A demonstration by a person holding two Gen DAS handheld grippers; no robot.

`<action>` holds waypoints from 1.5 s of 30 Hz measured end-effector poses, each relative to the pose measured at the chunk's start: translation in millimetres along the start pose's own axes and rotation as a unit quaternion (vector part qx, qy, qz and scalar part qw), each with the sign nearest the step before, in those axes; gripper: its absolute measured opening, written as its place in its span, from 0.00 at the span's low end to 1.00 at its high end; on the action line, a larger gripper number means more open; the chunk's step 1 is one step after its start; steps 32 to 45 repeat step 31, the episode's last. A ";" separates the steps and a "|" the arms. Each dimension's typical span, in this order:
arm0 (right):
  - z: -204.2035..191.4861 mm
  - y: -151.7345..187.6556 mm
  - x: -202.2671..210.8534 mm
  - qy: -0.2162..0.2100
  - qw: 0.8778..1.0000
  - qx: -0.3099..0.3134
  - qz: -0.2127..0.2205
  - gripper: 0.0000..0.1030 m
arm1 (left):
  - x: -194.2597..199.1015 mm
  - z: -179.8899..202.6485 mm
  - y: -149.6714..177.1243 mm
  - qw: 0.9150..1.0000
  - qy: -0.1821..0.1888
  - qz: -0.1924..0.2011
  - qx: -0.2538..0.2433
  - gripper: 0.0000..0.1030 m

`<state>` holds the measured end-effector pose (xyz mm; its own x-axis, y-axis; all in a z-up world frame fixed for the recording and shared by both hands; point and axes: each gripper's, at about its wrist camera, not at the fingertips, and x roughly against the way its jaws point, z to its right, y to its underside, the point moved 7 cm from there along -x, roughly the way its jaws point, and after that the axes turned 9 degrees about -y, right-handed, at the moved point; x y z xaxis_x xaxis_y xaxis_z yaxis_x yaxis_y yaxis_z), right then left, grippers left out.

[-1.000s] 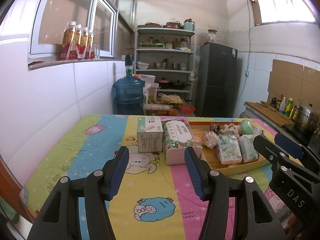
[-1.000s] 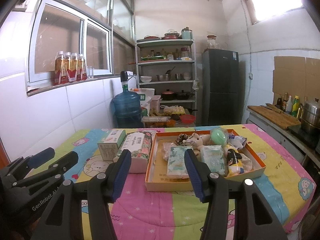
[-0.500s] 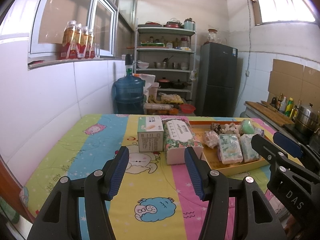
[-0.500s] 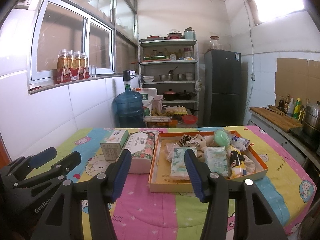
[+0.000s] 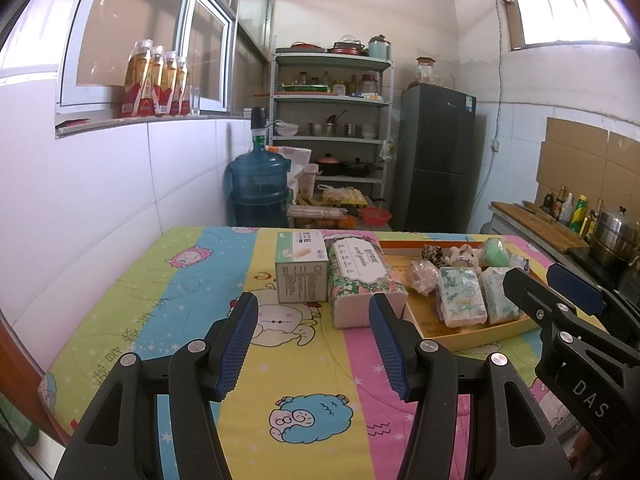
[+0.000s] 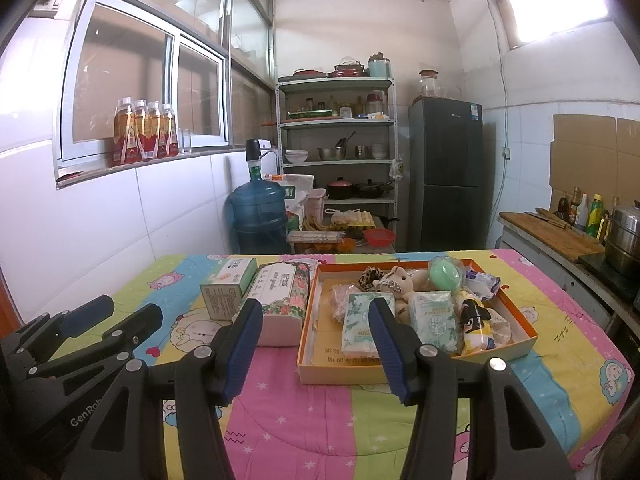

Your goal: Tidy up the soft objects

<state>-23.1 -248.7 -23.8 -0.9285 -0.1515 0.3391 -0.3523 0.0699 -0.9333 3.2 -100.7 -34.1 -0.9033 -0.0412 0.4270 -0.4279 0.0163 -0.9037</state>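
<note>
An orange tray on the cartoon-print cloth holds two tissue packs, a plush bear, a green ball, a small doll and a leopard-print piece. Left of the tray lie a floral tissue pack and a green-and-white box. My right gripper hovers open in front of the tray's near left corner. My left gripper is open too, short of the box and the floral pack. Neither holds anything.
A tiled wall runs along the table's left side, with bottles on its sill. Behind the table stand a blue water jug, a metal shelf and a dark fridge. A counter with a steel pot is at the right.
</note>
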 end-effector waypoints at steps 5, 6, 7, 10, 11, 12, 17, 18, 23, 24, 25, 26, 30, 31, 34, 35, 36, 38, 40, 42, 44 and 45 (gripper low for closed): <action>0.0 -0.1 0.0 0.000 1.000 0.000 0.000 0.53 | 0.0 -0.9 -0.8 1.000 0.000 0.000 0.000 0.58; 0.0 -0.1 -0.1 0.000 1.000 0.000 0.000 0.53 | 0.3 -0.3 -0.2 1.000 0.000 0.000 0.000 0.58; -0.1 -0.1 -0.1 0.000 1.000 0.000 -0.001 0.53 | -0.1 -0.9 -0.8 1.000 0.000 0.000 0.000 0.58; -0.2 -0.2 -0.1 0.000 1.000 0.000 0.000 0.53 | -0.1 -0.6 -0.5 1.000 0.000 0.000 0.000 0.58; -0.3 -0.1 -0.1 0.000 1.000 0.000 -0.001 0.53 | -0.1 -1.1 -0.9 1.000 0.000 0.000 0.000 0.58; -0.3 -0.2 -0.1 0.000 1.000 0.000 0.000 0.53 | -0.1 -1.0 -0.8 1.000 0.000 0.000 0.000 0.58; -0.5 -0.2 -0.2 0.000 1.000 0.000 -0.001 0.53 | -0.1 -0.8 -0.6 1.000 0.000 0.000 0.000 0.58; -0.4 -0.3 -0.1 0.000 1.000 0.000 0.000 0.53 | -0.2 -1.2 -1.0 1.000 0.000 0.000 0.000 0.58; -0.5 -0.1 -0.9 -0.001 1.000 0.000 -0.002 0.53 | -0.4 -1.4 -1.2 1.000 0.001 -0.001 0.000 0.58; -0.4 0.4 -1.5 -0.001 1.000 -0.001 -0.002 0.53 | -0.3 -1.3 -1.1 1.000 0.000 0.000 0.000 0.58; -0.5 0.6 -1.6 -0.003 1.000 -0.002 -0.003 0.53 | -0.3 -1.5 -1.3 1.000 0.000 0.000 0.001 0.58; -0.3 1.8 -2.5 -0.003 1.000 -0.002 -0.003 0.53 | -0.3 -1.6 -1.4 1.000 0.000 0.000 0.001 0.58; -0.1 1.7 -2.6 -0.003 1.000 -0.002 -0.003 0.53 | 0.9 -4.7 0.0 1.000 -0.019 0.005 0.007 0.58; -0.1 1.9 -2.6 -0.003 1.000 -0.002 -0.003 0.53 | 1.0 -4.6 0.5 1.000 -0.018 0.005 0.008 0.58; -0.1 1.9 -2.6 -0.003 1.000 -0.002 -0.003 0.53 | 1.0 -4.6 0.5 1.000 -0.018 0.005 0.008 0.58; -0.1 1.9 -2.6 -0.003 1.000 -0.002 -0.003 0.53 | 1.0 -4.6 0.5 1.000 -0.018 0.005 0.008 0.58; -0.1 1.9 -2.6 -0.003 1.000 -0.002 -0.003 0.53 | 1.0 -4.6 0.5 1.000 -0.018 0.005 0.008 0.58; -0.1 1.9 -2.6 -0.003 1.000 -0.002 -0.003 0.53 | 1.0 -4.6 0.5 1.000 -0.018 0.005 0.008 0.58; -0.1 1.9 -2.6 -0.003 1.000 -0.002 -0.003 0.53 | 1.0 -4.6 0.5 1.000 -0.018 0.005 0.008 0.58; -0.1 1.9 -2.6 -0.003 1.000 -0.002 -0.003 0.53 | 1.0 -4.6 0.5 1.000 -0.018 0.005 0.008 0.58; -0.1 1.9 -2.6 -0.003 1.000 -0.002 -0.003 0.53 | 1.0 -4.6 0.5 1.000 -0.018 0.005 0.008 0.58; -0.1 1.9 -2.6 -0.003 1.000 -0.002 -0.003 0.53 | 1.0 -4.6 0.5 1.000 -0.018 0.005 0.008 0.58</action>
